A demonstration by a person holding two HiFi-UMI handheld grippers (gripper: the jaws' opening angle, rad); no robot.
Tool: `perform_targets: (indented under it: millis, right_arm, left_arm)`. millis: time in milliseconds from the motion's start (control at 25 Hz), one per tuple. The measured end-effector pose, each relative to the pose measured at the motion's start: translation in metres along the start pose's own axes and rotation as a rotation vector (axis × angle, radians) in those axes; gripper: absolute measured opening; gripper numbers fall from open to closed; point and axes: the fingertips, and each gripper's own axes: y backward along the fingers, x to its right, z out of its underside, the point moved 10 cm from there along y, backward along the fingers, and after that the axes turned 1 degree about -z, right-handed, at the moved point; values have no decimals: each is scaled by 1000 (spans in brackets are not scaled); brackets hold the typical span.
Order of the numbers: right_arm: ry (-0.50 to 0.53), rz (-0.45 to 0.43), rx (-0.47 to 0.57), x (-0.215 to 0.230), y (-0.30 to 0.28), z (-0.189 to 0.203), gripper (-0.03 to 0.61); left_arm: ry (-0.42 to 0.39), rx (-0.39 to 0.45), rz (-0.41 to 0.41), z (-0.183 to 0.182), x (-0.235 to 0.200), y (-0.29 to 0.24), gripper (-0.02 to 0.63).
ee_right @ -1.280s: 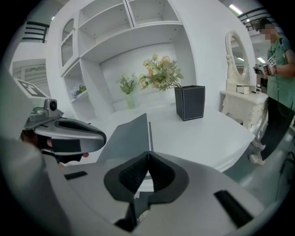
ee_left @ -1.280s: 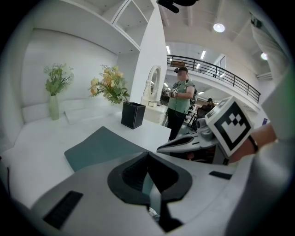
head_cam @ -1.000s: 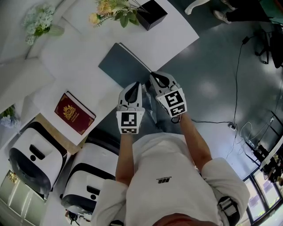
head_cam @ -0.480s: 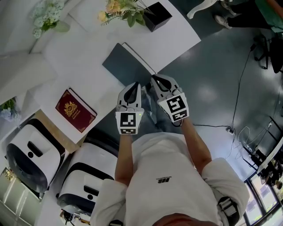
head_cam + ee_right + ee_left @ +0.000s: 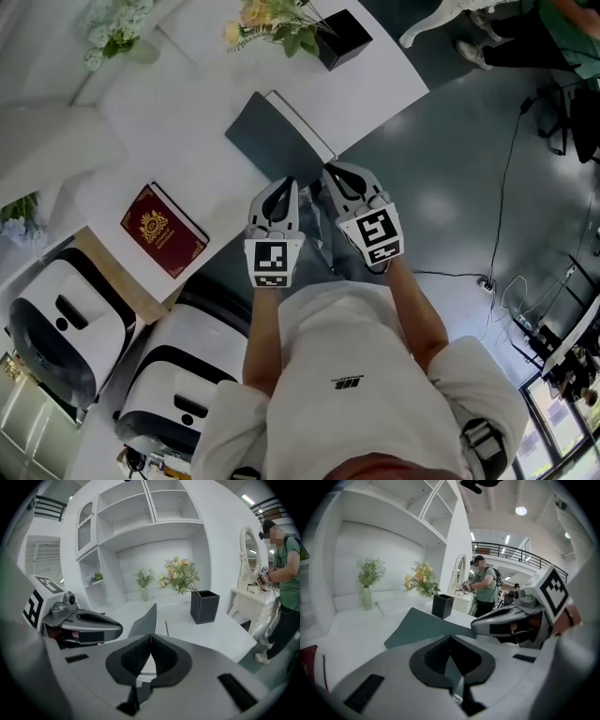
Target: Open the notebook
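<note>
**Grey cover flat: notebook not opened yet**

Obs: the notebook (image 5: 272, 136) lies shut on the white surface (image 5: 178, 122), at 12 o'clock from both of your grippers. Its grey cover faces up, with a white page edge along its 3 o'clock side.

Left gripper (image 5: 290, 180): jaws pressed together, nothing seen between them. Right gripper (image 5: 325, 170): the same. Both tips sit at the notebook's near corner.

Progress, as a judgement: you have made the approach only. Catching the cover and turning it over remain.

Other items: a red book (image 5: 162, 242) at 8 o'clock from the notebook and a black box (image 5: 343, 37) at 1 o'clock, both well apart from it.

Unclear: in the head view the grippers hide the near corner, so contact cannot be confirmed. The right gripper view shows the cover as a steep wedge. I cannot tell whether that is lens distortion or a lifted corner.
</note>
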Motion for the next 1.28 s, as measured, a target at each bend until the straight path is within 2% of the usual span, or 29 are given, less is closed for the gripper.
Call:
perform_targets:
  millis: [1280]
  right_arm:
    - [125, -107, 47, -60, 15, -32, 0]
  left_arm:
    - [38, 44, -86, 10, -10, 53, 0]
